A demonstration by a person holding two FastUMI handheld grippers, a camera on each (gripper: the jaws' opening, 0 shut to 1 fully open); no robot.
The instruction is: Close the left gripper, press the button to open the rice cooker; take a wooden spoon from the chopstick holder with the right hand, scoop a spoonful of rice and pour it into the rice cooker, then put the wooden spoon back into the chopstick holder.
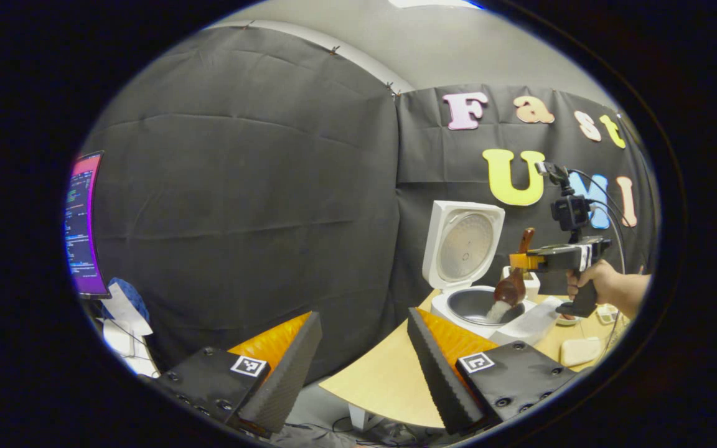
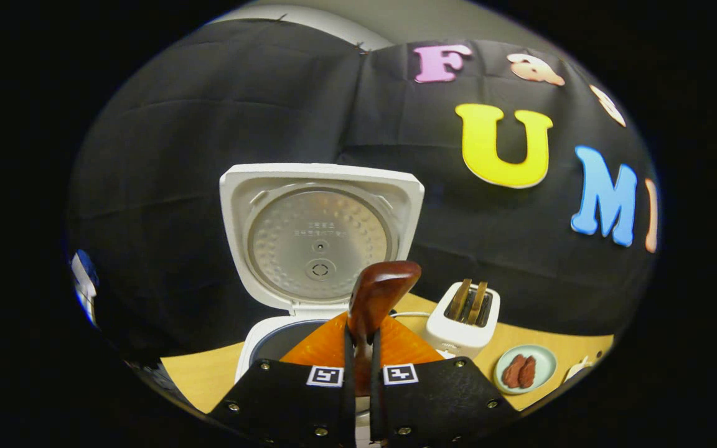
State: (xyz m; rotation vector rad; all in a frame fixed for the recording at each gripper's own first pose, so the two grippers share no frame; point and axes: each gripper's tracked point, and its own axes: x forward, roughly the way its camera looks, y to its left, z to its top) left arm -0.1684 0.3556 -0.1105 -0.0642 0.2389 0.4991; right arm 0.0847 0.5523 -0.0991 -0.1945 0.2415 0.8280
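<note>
right gripper (image 2: 358, 354) clamps spoon (image 1: 511, 287) handle | spoon tilted bowl-down over cooker (image 1: 473, 305) pot, rice spilling | left gripper (image 1: 358, 367) wide open, empty, farther from cooker

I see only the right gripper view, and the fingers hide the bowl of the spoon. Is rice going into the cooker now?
Observer: Yes. In the left gripper view the wooden spoon is tilted, bowl down, over the open rice cooker, and white rice spills from it into the pot.
Operator: And where is the left gripper?
Observer: The left gripper is open and holds nothing. It is near the edge of the table, apart from the cooker.
</note>
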